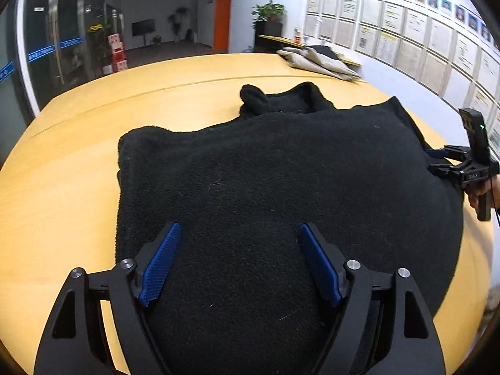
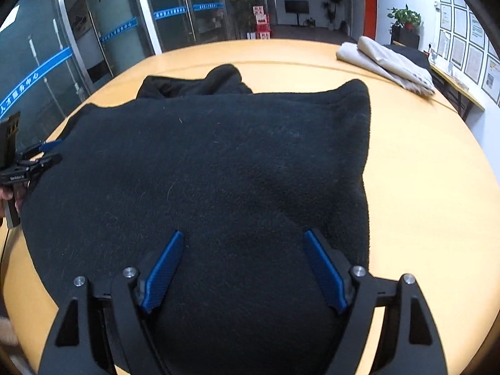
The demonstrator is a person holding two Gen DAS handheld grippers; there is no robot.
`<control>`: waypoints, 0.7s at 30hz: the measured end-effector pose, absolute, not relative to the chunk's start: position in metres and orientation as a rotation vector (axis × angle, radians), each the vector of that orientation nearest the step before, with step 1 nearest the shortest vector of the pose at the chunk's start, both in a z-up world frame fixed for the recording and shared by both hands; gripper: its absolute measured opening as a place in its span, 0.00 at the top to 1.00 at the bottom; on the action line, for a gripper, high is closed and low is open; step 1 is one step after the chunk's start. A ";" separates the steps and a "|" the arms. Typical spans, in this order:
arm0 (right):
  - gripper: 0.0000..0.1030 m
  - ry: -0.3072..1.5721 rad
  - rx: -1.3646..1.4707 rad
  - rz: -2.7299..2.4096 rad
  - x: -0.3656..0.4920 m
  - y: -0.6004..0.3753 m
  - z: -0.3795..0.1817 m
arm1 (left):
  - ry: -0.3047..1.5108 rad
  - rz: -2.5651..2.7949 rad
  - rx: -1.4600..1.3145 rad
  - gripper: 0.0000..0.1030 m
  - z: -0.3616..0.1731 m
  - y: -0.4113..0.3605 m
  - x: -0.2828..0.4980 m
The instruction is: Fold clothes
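One black fleece garment (image 1: pixel 281 187) lies on one round, light wooden table (image 1: pixel 78 172). At the far edge sits one pile of folded beige cloth (image 2: pixel 387 62), perhaps two pieces. Two black grippers with blue pads: left (image 1: pixel 239 234), right (image 2: pixel 243 240).

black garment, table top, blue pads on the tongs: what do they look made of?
Black garment: likely fleece, matte; fuzzy nap with lint and stray hairs.
Table: probably wood-look laminate or veneer, smooth, soft sheen; pale even grain, one straight seam.
Blue pads: ribbed fine texture, maybe rubber or printed plastic; cannot tell which.
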State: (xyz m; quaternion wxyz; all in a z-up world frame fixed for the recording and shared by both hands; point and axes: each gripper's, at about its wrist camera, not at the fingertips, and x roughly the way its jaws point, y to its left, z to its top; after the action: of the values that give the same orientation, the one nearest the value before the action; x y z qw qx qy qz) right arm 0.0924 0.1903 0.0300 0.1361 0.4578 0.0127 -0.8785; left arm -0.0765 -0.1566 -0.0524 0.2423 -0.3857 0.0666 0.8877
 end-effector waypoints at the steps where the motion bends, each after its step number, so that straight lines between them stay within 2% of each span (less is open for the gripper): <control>1: 0.19 0.082 1.361 -2.531 0.099 0.189 0.036 | 0.223 2.406 -1.052 0.19 -0.049 -0.153 -0.068; 3: 0.19 0.125 1.375 -2.543 0.099 0.186 0.051 | 0.259 2.404 -1.027 0.19 -0.039 -0.146 -0.067; 7: 0.13 -0.009 1.172 -2.558 0.064 0.175 0.088 | 0.198 2.433 -0.955 0.18 -0.016 -0.143 -0.085; 11: 0.14 -0.024 1.285 -2.507 0.011 0.154 0.055 | 0.238 2.434 -1.126 0.17 -0.045 -0.141 -0.123; 13: 0.14 -0.009 1.365 -2.505 -0.001 0.152 0.031 | 0.183 2.402 -1.195 0.16 -0.058 -0.148 -0.135; 16: 0.14 0.043 1.331 -2.567 0.018 0.151 0.045 | 0.152 2.384 -1.198 0.16 -0.056 -0.154 -0.135; 19: 0.13 -0.078 1.161 -2.618 0.068 0.177 0.078 | 0.235 2.393 -1.165 0.16 -0.048 -0.149 -0.128; 21: 0.09 -0.220 1.097 -2.651 0.111 0.192 0.091 | 0.250 2.385 -1.156 0.16 -0.046 -0.148 -0.128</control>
State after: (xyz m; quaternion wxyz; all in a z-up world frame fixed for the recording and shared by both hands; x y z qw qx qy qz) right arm 0.1112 0.1920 0.0909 0.1319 0.3780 -0.0760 -0.9132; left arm -0.1277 -0.1479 -0.0460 0.2373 -0.4219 0.0911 0.8703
